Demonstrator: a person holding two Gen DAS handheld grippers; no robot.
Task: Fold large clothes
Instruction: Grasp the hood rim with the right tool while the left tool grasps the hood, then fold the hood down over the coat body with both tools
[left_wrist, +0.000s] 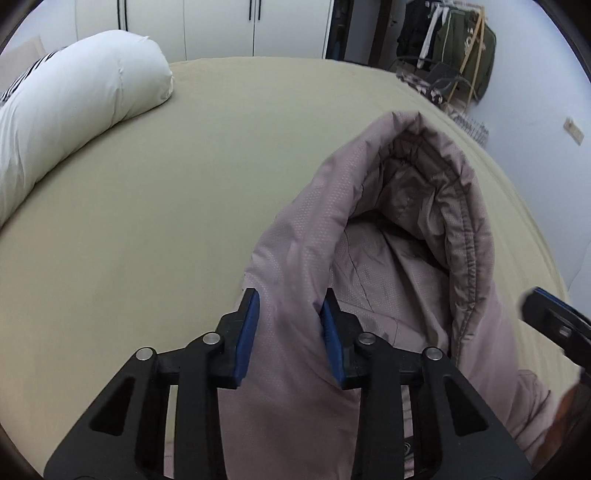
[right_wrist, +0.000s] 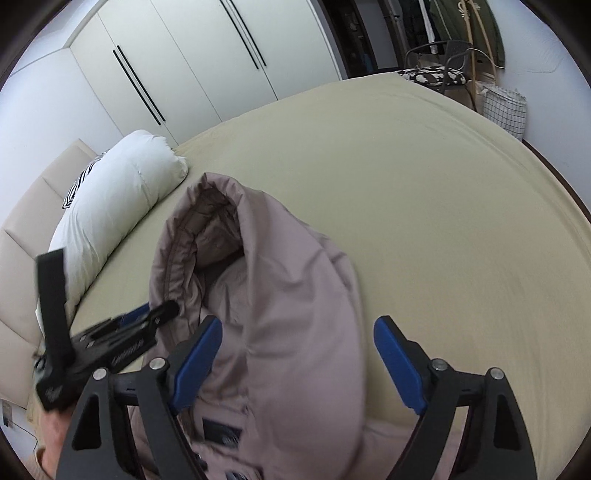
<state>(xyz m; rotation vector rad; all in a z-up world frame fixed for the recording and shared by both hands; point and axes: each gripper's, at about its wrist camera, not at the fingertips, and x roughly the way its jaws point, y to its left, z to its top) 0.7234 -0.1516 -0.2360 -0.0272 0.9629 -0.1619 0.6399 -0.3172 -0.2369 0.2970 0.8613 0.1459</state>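
Left wrist view. A mauve padded jacket was laid on an olive-sheeted bed, hood end pointed away toward the far edge, its opening turned up. A fold of the hood's side was taken between the pads of the left gripper, the jaws drawn narrow and the cloth puckered at the right pad; the hold was judged a pinch on the shell, placed there so that the hood could be lifted or spread. A rolled white duvet was kept at the head of the bed, well apart, leaving the middle free for folding. The tip of the other gripper was noted at the right edge.

Right wrist view. The right gripper was held over the hood's other side, its jaws spread wide; the jacket lay between the pads without being pressed. It was judged ready for a matching grasp. The left gripper was seen blurred against the hood's rim. Wardrobes stood behind.
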